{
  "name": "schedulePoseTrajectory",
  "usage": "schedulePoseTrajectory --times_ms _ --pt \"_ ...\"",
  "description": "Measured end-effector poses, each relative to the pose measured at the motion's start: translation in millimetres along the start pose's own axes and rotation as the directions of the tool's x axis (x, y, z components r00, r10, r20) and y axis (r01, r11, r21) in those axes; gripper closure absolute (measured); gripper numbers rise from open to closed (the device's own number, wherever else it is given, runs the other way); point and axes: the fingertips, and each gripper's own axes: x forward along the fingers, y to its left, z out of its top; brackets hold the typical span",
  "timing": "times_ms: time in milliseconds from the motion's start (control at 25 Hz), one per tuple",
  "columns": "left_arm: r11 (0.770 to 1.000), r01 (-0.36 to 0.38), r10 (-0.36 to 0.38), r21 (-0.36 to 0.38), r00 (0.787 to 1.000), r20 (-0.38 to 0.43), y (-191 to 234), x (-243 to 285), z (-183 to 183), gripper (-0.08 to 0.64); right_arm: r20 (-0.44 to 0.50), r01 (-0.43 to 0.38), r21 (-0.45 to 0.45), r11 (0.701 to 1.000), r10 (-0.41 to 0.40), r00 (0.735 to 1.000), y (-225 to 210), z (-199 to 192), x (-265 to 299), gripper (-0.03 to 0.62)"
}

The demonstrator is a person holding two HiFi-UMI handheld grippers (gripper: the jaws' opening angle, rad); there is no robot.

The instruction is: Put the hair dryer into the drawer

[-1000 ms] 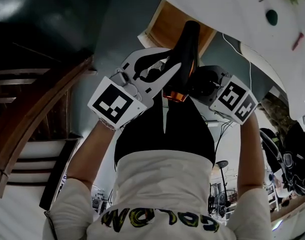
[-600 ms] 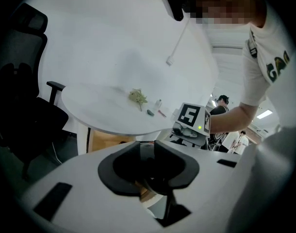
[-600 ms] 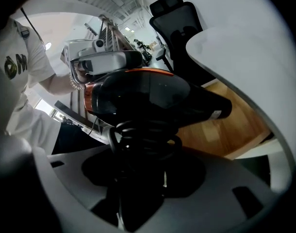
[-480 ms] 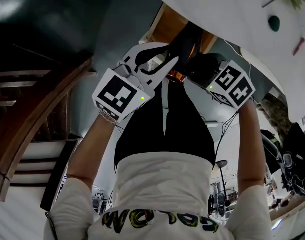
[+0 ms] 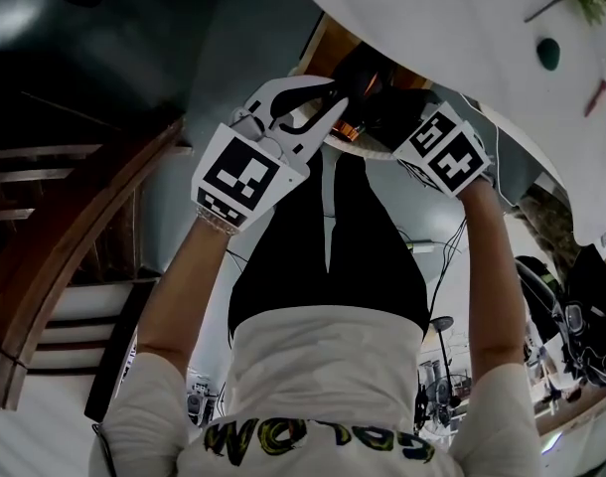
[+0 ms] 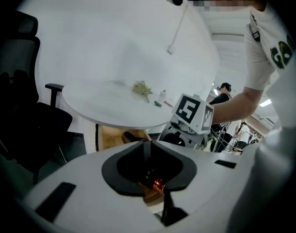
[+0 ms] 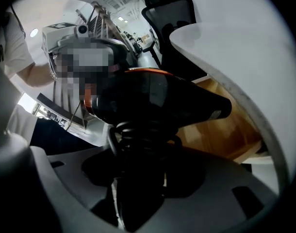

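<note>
The black hair dryer (image 7: 153, 98) with an orange ring fills the right gripper view. My right gripper (image 7: 155, 149) is shut on its handle, where the coiled cord sits. In the head view the hair dryer (image 5: 351, 127) hangs at the mouth of the open wooden drawer (image 5: 328, 53), its front end hidden under the white table (image 5: 452, 38). My left gripper (image 5: 335, 117) has its tips together beside the dryer's rear. In the left gripper view the left gripper (image 6: 150, 147) shows the orange ring (image 6: 157, 183) through the jaws' cutout. I cannot tell whether it grips anything.
The drawer (image 7: 221, 125) sits under the round white table (image 6: 104, 106), which carries a small green sprig (image 6: 142, 88) and small items. A black office chair (image 6: 17, 106) stands beside the table. Wooden stairs (image 5: 65, 237) are at the left. A person (image 6: 224, 89) stands far off.
Both grippers and the hair dryer have moved toward the drawer under the table edge. The dryer's front end has slid out of sight beneath the table.
</note>
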Motion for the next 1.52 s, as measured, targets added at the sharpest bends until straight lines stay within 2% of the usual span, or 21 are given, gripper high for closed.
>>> schedulePoseTrajectory --times_ms 440,680,1120,1520 --pt "0.999 -0.044 0.045 -0.004 0.999 0.021 18 -4 3 0.546 -0.092 0.113 -0.019 0.993 -0.114 0.989 -31 4 31 0.337" --pt "0.999 -0.050 0.050 -0.019 0.998 0.023 23 -12 -3 0.548 -0.160 0.193 -0.086 0.978 -0.204 0.966 -41 7 47 0.337" --pt "0.996 -0.071 0.072 -0.048 0.997 0.015 27 -8 -7 0.548 -0.233 0.250 -0.132 0.959 -0.275 0.933 -71 -4 67 0.337" --pt "0.995 -0.083 0.085 -0.054 0.996 0.025 31 -14 -6 0.548 -0.291 0.300 -0.154 0.941 -0.334 0.897 -83 6 88 0.336"
